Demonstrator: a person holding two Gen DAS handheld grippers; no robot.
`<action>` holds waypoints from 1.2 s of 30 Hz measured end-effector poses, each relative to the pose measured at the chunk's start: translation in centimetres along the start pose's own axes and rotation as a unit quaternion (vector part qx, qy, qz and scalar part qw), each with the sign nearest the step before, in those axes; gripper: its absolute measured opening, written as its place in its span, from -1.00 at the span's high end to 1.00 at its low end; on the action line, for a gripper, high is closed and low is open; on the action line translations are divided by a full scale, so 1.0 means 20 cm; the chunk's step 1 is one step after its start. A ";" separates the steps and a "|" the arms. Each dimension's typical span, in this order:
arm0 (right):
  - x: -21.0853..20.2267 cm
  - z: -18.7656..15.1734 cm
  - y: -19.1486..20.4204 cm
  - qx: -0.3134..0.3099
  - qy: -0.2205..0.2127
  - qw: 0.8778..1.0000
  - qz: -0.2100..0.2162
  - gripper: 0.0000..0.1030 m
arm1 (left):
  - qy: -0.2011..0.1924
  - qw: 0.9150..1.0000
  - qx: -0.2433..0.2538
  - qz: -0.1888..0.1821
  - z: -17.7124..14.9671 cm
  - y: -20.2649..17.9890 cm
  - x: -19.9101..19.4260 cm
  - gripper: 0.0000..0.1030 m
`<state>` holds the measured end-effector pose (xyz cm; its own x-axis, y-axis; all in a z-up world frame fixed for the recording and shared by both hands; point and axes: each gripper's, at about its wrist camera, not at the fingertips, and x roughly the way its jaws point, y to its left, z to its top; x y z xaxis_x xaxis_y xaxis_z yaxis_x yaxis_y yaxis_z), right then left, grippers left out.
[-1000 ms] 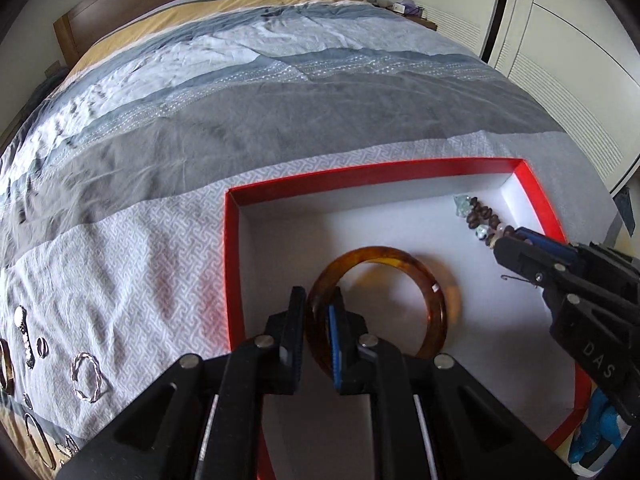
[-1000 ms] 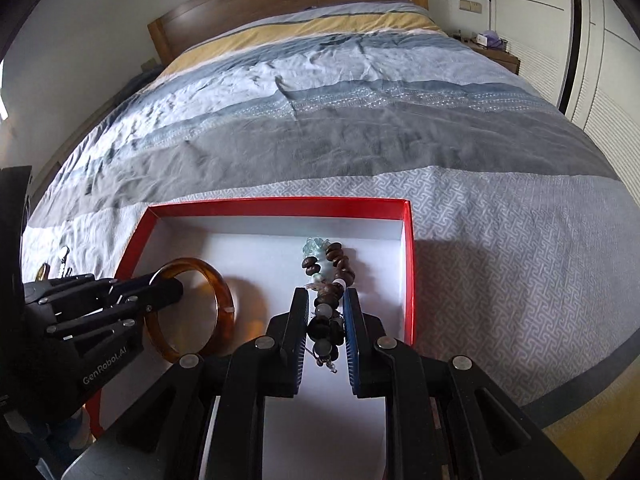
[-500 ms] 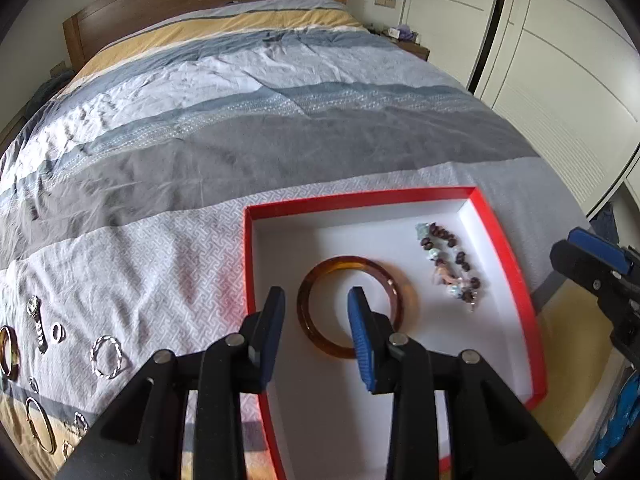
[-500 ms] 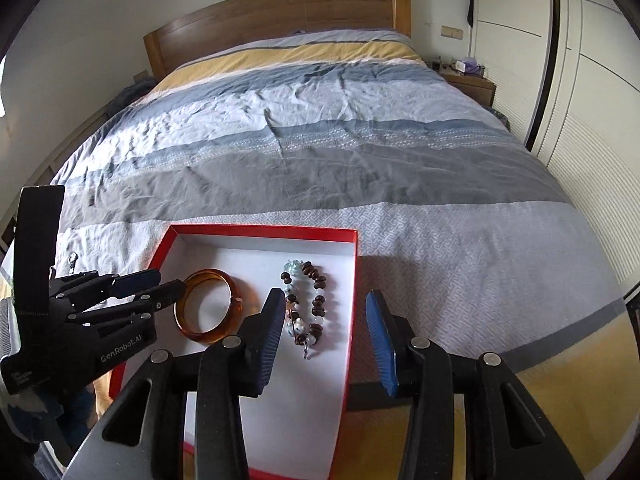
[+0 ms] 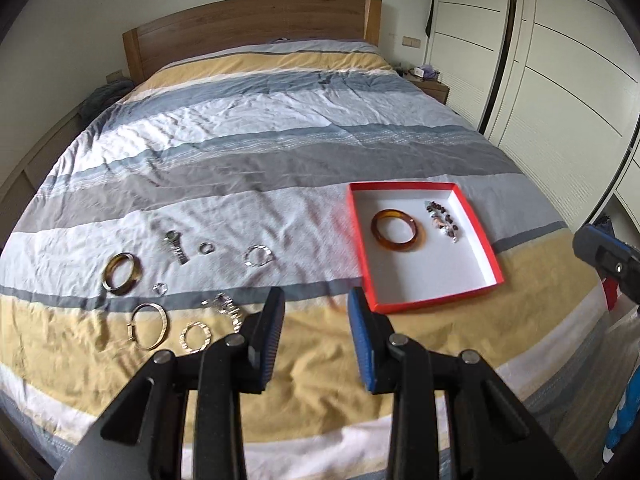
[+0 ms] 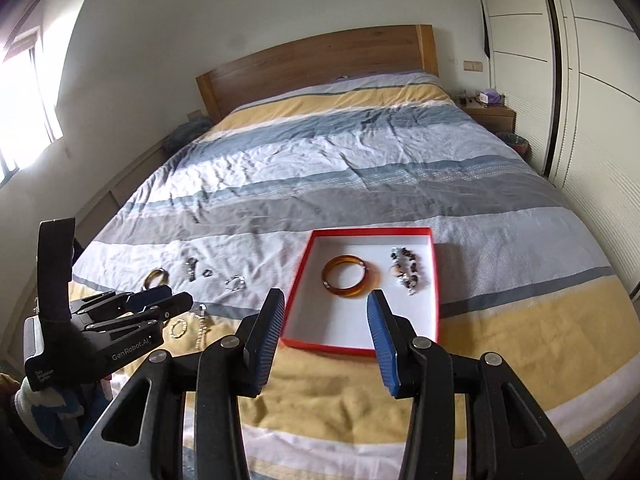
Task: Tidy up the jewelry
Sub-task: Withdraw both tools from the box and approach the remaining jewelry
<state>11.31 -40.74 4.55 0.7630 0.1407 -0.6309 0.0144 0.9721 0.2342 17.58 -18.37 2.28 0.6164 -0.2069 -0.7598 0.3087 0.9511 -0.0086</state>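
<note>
Both hand-held grippers are drawing back and upward from the red box (image 5: pixel 489 252): a second ago the left hand-held gripper (image 5: pixel 316 334) was pinching the amber bangle (image 5: pixel 398 231) and the right hand-held gripper (image 6: pixel 326 338) the dark beaded bracelet (image 6: pixel 406 266); their jaws have just been opening, and both pieces are now lying free on the white floor of the box. Each gripper is hanging over the bed (image 5: pixel 280 148) with its jaws spread and nothing between them.

Two pieces are sitting stowed, the bangle toward the box's centre, the beads at its 2 o'clock, slightly apart from it. Much is waiting: to the 9 o'clock of the box, well apart from it on the bedspread, a wristwatch (image 5: pixel 175 245), a small ring (image 5: pixel 207 247), a twisted silver bracelet (image 5: pixel 259 256), a brown-and-gold bangle (image 5: pixel 121 274), another small ring (image 5: pixel 160 288), a thin silver hinged bangle (image 5: pixel 147 326), a beaded silver bracelet (image 5: pixel 195 336) and a silver link chain (image 5: pixel 229 307) are lying scattered.

Judging by that count, the task is standing at roughly a fifth done. Next, the grippers would likely be swinging toward 9 o'clock for the loose pieces; the small rings look hardest to pinch off soft cloth.
</note>
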 end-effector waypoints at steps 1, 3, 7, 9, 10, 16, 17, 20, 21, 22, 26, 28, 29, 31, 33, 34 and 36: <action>-0.04 -0.02 0.05 -0.001 -0.003 1.000 0.007 0.17 | -0.002 1.000 -0.005 0.005 -0.04 0.06 -0.06 0.39; -0.10 -0.05 0.14 -0.005 -0.007 1.000 0.017 0.17 | -0.008 1.000 -0.020 0.014 -0.10 0.18 -0.16 0.39; -0.20 -0.10 0.31 -0.018 -0.015 0.999 0.035 0.17 | -0.019 0.998 -0.049 0.038 -0.26 0.41 -0.33 0.39; -0.23 -0.12 0.39 -0.026 -0.017 0.999 0.039 0.17 | -0.021 0.997 -0.061 0.049 -0.33 0.51 -0.39 0.39; -0.24 -0.13 0.42 -0.029 -0.018 0.999 0.043 0.17 | -0.023 0.996 -0.067 0.052 -0.36 0.55 -0.41 0.39; -0.20 -0.20 0.60 -0.048 -0.004 0.997 0.064 0.18 | -0.016 0.992 -0.109 0.055 -0.52 0.76 -0.42 0.39; -0.18 -0.21 0.62 -0.050 0.000 0.997 0.067 0.18 | -0.013 0.992 -0.116 0.057 -0.54 0.78 -0.41 0.39; -0.08 -0.25 0.65 -0.053 0.019 0.996 0.073 0.20 | -0.004 0.989 -0.133 0.063 -0.59 0.85 -0.36 0.39; -0.04 -0.27 0.66 -0.053 0.026 0.995 0.074 0.22 | -0.003 0.988 -0.136 0.067 -0.60 0.87 -0.34 0.39; 0.00 -0.28 0.66 -0.054 0.032 0.995 0.075 0.23 | -0.001 0.988 -0.139 0.070 -0.61 0.89 -0.32 0.39; 0.14 -0.33 0.67 -0.047 0.051 0.994 0.086 0.29 | 0.007 0.986 -0.144 0.079 -0.63 0.94 -0.24 0.39; 0.20 -0.35 0.68 -0.047 0.058 0.993 0.090 0.30 | 0.011 0.986 -0.145 0.082 -0.64 0.96 -0.20 0.39; 0.24 -0.35 0.68 -0.047 0.062 0.993 0.093 0.30 | 0.012 0.986 -0.146 0.082 -0.64 0.98 -0.18 0.39; 0.31 -0.36 0.70 -0.047 0.071 0.992 0.098 0.30 | 0.015 0.985 -0.149 0.081 -0.64 1.01 -0.14 0.40; 0.38 -0.37 0.72 -0.047 0.080 0.990 0.102 0.30 | 0.019 0.985 -0.152 0.081 -0.64 1.03 -0.09 0.40; 0.42 -0.38 0.73 -0.048 0.086 0.990 0.104 0.30 | 0.022 0.985 -0.154 0.079 -0.64 1.05 -0.07 0.39; 0.49 -0.39 0.75 -0.048 0.097 0.988 0.108 0.30 | 0.027 0.984 -0.155 0.079 -0.64 1.08 -0.02 0.39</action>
<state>14.06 -23.22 -3.89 0.6032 0.3703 -0.7064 -0.2031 0.9278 0.3129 14.62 5.15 -5.94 0.5972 -0.0456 -0.8008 -0.0298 0.9964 -0.0790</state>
